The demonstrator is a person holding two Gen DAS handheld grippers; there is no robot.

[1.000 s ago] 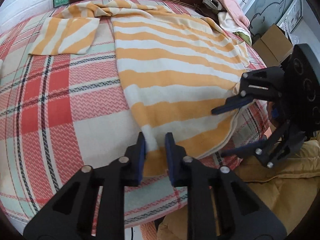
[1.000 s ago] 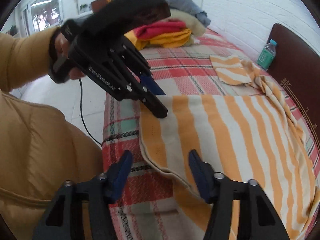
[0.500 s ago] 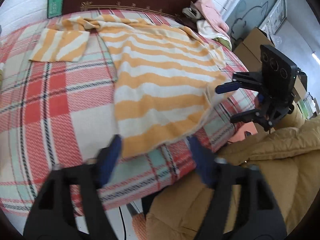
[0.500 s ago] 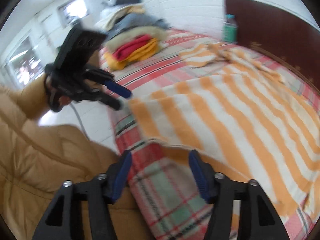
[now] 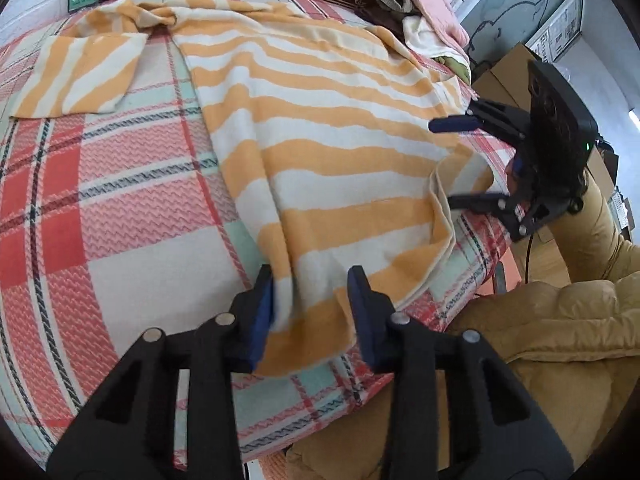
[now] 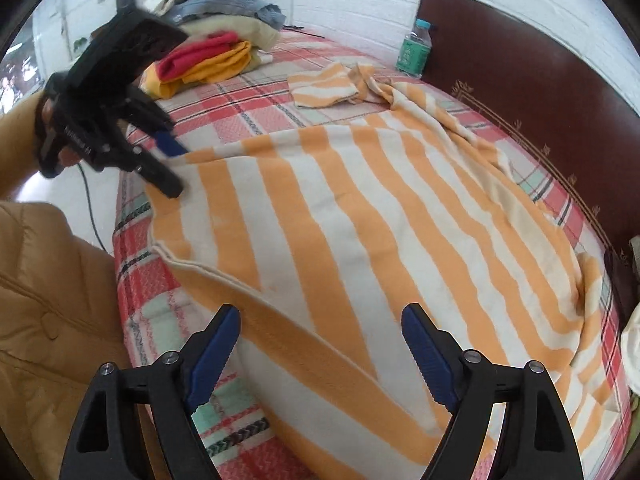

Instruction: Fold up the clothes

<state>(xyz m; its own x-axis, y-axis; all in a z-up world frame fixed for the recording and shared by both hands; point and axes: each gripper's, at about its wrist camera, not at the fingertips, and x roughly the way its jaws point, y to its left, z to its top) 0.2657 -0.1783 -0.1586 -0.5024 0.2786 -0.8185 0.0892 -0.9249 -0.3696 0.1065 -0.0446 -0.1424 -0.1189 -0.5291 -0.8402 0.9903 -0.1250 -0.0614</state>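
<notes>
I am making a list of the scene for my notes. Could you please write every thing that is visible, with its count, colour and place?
striped garment: one, orange and white, spread on the bed
bedsheet: one, red, pink and mint plaid
headboard: one, dark brown
bottle: one, green label, by the headboard
clothes pile: one, mixed colours, far corner
cardboard box: one, brown, beside the bed
left gripper: black and blue, closing around the hem corner
right gripper: black and blue, opening above the hem
jacket sleeve: tan
</notes>
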